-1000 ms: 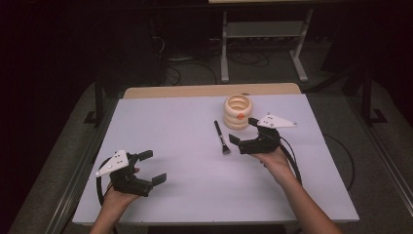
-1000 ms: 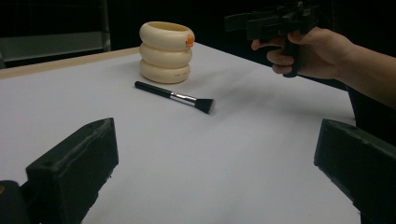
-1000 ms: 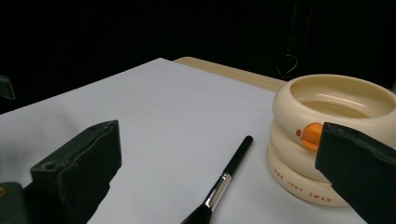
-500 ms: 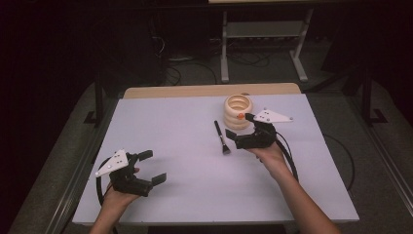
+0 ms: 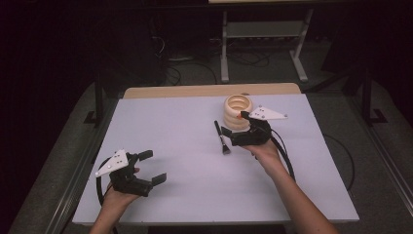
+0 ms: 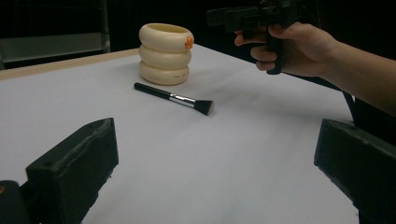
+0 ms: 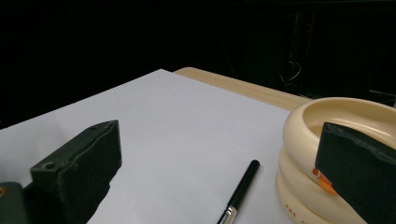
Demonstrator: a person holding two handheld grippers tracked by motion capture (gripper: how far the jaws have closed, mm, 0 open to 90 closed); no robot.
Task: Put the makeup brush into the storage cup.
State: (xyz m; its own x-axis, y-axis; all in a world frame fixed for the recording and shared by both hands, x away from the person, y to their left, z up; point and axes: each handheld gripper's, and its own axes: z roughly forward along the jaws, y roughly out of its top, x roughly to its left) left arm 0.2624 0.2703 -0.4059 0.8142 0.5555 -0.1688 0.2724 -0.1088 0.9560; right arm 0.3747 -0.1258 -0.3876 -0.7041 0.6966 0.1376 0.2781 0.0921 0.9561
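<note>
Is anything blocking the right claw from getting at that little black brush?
Nothing visible does. The right claw hangs open beside the cream ringed holder, and the brush lies on bare white table just to its left.

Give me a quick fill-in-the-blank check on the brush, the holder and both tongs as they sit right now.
1. The black brush lies flat on the ____ table cover.
2. The cream holder is built of ____ stacked rings.
3. The right tongs hang beside the holder with jaws ____.
4. The left tongs are at the near edge, ____ from the brush.

Missing words: white; three; open; far
</note>
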